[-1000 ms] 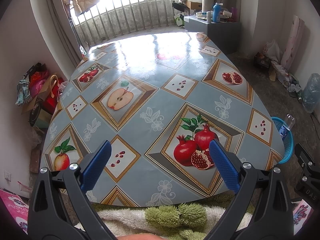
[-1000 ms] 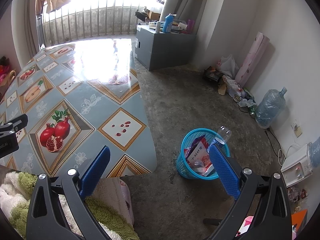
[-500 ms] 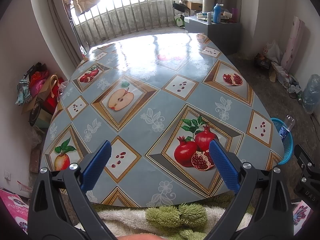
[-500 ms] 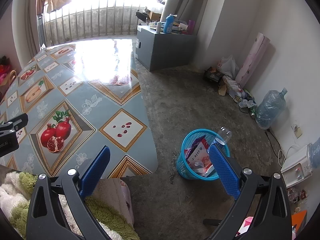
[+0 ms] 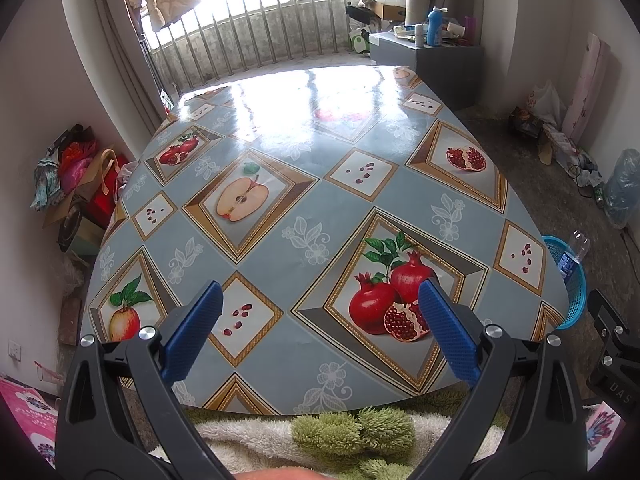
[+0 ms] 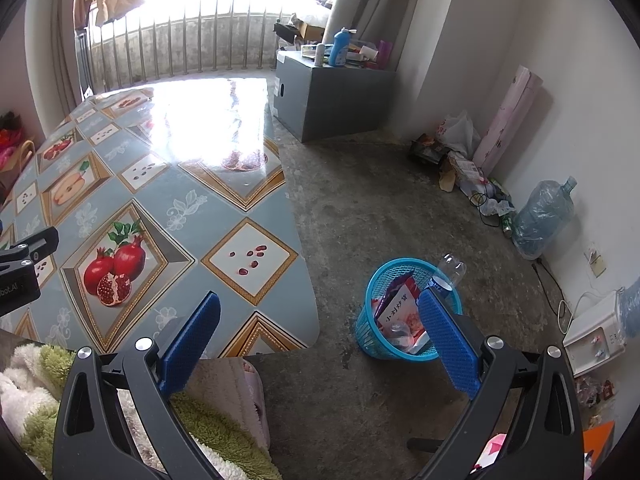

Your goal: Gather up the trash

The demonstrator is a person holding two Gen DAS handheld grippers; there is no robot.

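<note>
Bare concrete floor, glossy fruit-print oilcloth tabletop [image 5: 320,208] with no trash on it. Blue plastic mesh basket [image 6: 370,312] beside tabletop holds snack wrappers [image 6: 400,312] and clear plastic bottle [image 6: 450,270]. Left tongs [image 5: 320,332] and right tongs [image 6: 318,336] both spread wide, holding nothing. Looks pretty much done.

A glossy blue-grey fruit-printed oilcloth table [image 5: 320,216] is carrying nothing on its top. Beside its right edge, a blue plastic mesh wastebasket [image 6: 370,322] is sitting on the grey concrete floor [image 6: 380,208], holding wrappers and a clear plastic bottle [image 6: 450,270].
</note>
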